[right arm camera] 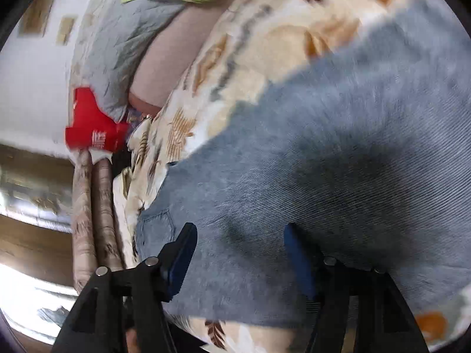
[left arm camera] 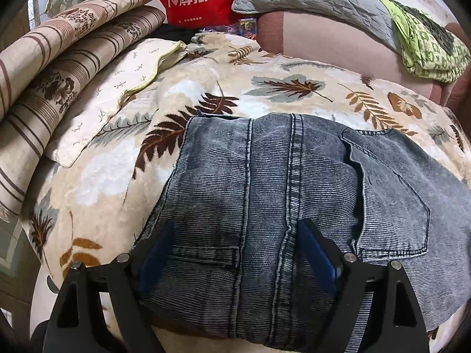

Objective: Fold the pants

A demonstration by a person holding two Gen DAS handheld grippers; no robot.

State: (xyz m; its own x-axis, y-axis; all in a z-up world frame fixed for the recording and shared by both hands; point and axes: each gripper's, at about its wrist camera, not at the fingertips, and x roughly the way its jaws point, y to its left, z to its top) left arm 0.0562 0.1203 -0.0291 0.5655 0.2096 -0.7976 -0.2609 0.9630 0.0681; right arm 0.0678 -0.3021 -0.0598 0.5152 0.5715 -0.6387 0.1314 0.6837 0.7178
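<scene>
Currently: jeans (left arm camera: 265, 182) lie on leaf-print blanket (left arm camera: 117, 158), waist end partly folded. Left gripper (left arm camera: 235, 253) and right gripper (right arm camera: 240, 253) both spread wide, gripping nothing, poised over denim. Next: pinch edge, fold over.

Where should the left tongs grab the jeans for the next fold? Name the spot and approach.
Take the jeans at the thick near edge between the open left tongs, coming in low from the near side; the stacked seams there give a firm bite.
</scene>
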